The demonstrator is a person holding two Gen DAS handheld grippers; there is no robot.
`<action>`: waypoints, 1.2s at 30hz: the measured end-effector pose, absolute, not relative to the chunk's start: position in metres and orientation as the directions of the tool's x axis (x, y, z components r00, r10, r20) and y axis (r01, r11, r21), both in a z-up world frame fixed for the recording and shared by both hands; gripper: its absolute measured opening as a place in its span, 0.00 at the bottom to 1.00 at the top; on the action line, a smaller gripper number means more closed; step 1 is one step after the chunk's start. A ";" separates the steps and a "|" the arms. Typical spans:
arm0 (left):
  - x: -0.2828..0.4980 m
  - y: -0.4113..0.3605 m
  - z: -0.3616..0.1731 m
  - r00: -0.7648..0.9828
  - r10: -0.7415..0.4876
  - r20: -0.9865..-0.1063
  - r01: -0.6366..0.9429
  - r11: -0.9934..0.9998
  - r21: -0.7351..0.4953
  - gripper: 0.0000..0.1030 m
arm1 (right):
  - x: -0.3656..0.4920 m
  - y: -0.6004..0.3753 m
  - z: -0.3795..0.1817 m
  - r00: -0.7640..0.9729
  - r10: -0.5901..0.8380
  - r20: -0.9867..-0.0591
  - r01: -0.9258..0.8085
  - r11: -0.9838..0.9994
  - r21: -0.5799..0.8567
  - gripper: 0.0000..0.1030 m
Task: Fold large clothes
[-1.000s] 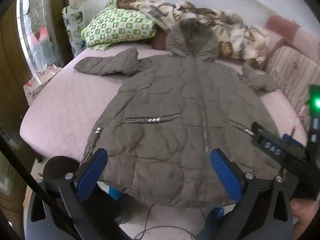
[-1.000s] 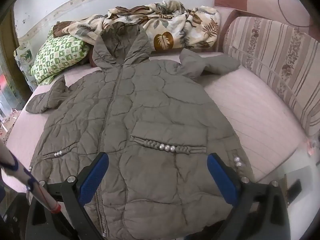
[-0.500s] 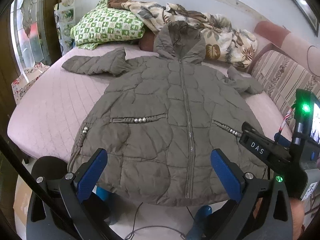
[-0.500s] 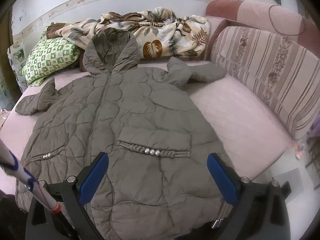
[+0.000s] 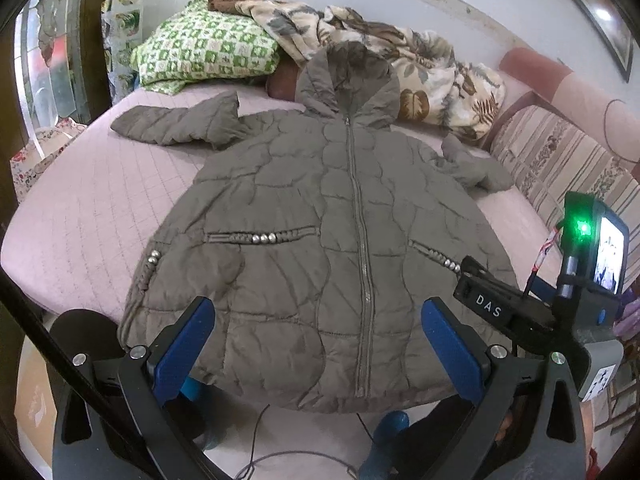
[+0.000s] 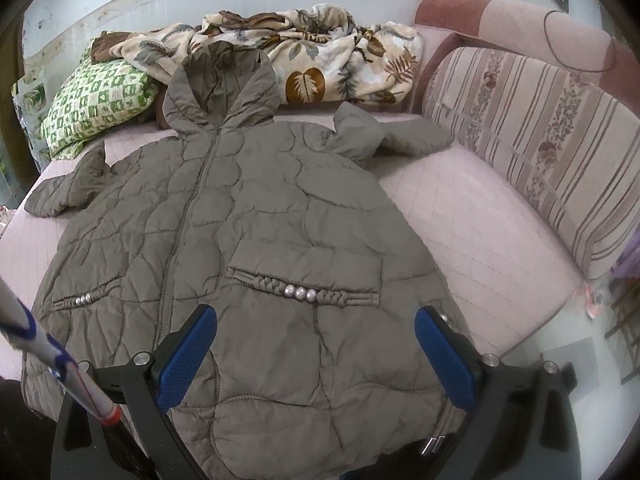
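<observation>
Jacket (image 5: 336,240) folding has not begun, as we judge it: the padded olive garment lies spread face up and zipped across the middle of both frames, hem toward us and drooping over the near edge of the pink mattress (image 5: 80,232).

Our left gripper (image 5: 316,344) fills the bottom of the left wrist view, blue pads spread wide and holding nothing, hovering short of the hem. Our right gripper (image 6: 316,348) sits likewise at the bottom of the right wrist view, jaws wide apart and empty, above the lower right panel.

We see the main risk in the padding: slick, puffy fabric may slip from a shallow pinch, or the overhanging hem may drag the garment off the bed if we lift one side only. One sleeve (image 5: 176,128) stretches toward the upper left of the left wrist view, the other sleeve (image 6: 400,136) is bunched in the upper centre of the right wrist view and could fold unevenly.

Beyond, the hood (image 6: 220,92) touches a leaf-print blanket (image 6: 320,56) beside a green checked pillow (image 5: 204,52). A striped cushion (image 6: 540,140) limits room at right.
</observation>
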State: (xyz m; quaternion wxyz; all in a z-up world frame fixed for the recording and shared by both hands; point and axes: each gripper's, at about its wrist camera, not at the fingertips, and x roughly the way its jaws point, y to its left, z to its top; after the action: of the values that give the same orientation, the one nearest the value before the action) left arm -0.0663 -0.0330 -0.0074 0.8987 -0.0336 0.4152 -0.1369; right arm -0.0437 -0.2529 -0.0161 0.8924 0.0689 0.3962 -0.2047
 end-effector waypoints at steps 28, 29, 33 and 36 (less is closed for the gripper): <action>-0.050 -0.039 -0.019 0.593 -0.223 -0.774 0.200 0.972 -0.127 1.00 | -0.029 -0.259 -0.035 0.558 -0.250 -0.791 0.396 0.918 -0.010 0.98; -0.050 -0.039 -0.019 0.593 -0.223 -0.774 0.199 0.972 -0.127 1.00 | -0.028 -0.259 -0.035 0.556 -0.250 -0.793 0.397 0.918 -0.011 0.98; -0.048 -0.037 -0.022 0.590 -0.220 -0.777 0.194 0.973 -0.128 1.00 | -0.026 -0.258 -0.037 0.551 -0.248 -0.797 0.396 0.918 -0.013 0.98; -0.046 -0.036 -0.025 0.590 -0.218 -0.778 0.188 0.973 -0.130 1.00 | -0.026 -0.256 -0.037 0.548 -0.248 -0.799 0.390 0.921 -0.018 0.98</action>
State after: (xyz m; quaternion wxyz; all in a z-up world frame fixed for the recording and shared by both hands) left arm -0.0463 -0.0361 -0.0247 0.8913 -0.0169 0.4385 -0.1139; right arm -0.0260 -0.2560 -0.0374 0.8760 0.0807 0.4393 -0.1818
